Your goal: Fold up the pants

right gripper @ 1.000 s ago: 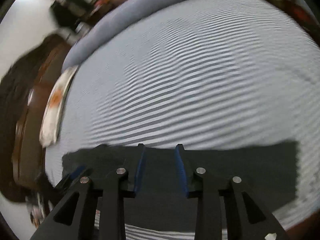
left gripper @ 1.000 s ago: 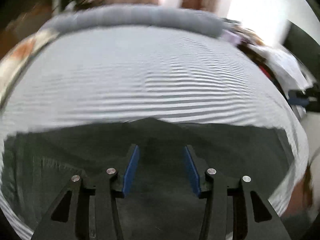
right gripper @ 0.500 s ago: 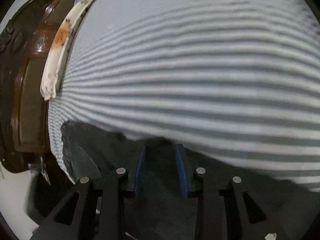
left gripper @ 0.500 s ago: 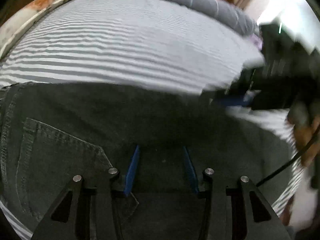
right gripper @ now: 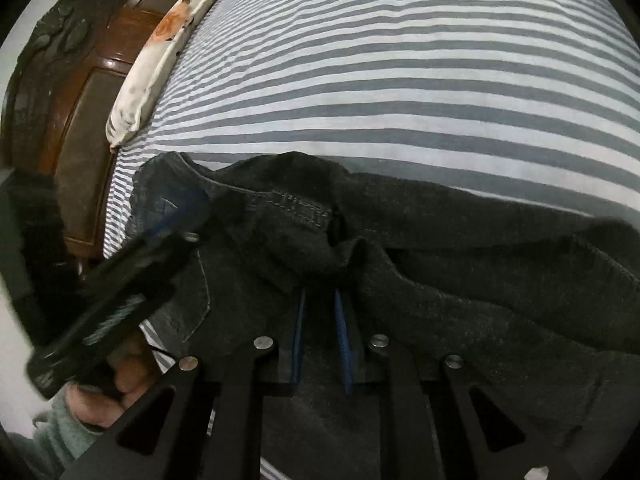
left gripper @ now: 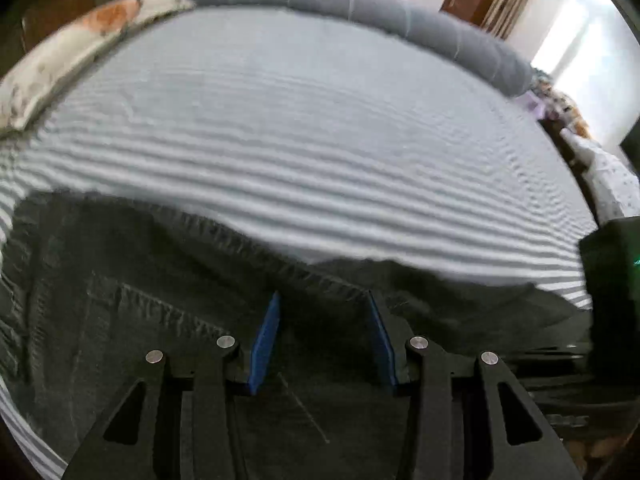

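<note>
Two grippers work the dark pants [right gripper: 460, 240] on the striped bed [right gripper: 400, 80]. We see the right gripper [right gripper: 320, 320] with jaws closing, denim bunched between them; the left gripper [left gripper: 324, 336] holds its jaws apart over the cloth near a pocket. We judge folding barely begun: the far edge lies rumpled, the near part unfolded.

Left gripper [left gripper: 322, 336], jaws apart, over dark pants [left gripper: 120, 300] (striped sheet [left gripper: 300, 152] beyond)

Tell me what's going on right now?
Right gripper closing over dark pants. Left gripper open above them. Pants bunched on striped sheet. Nothing in the way.
</note>
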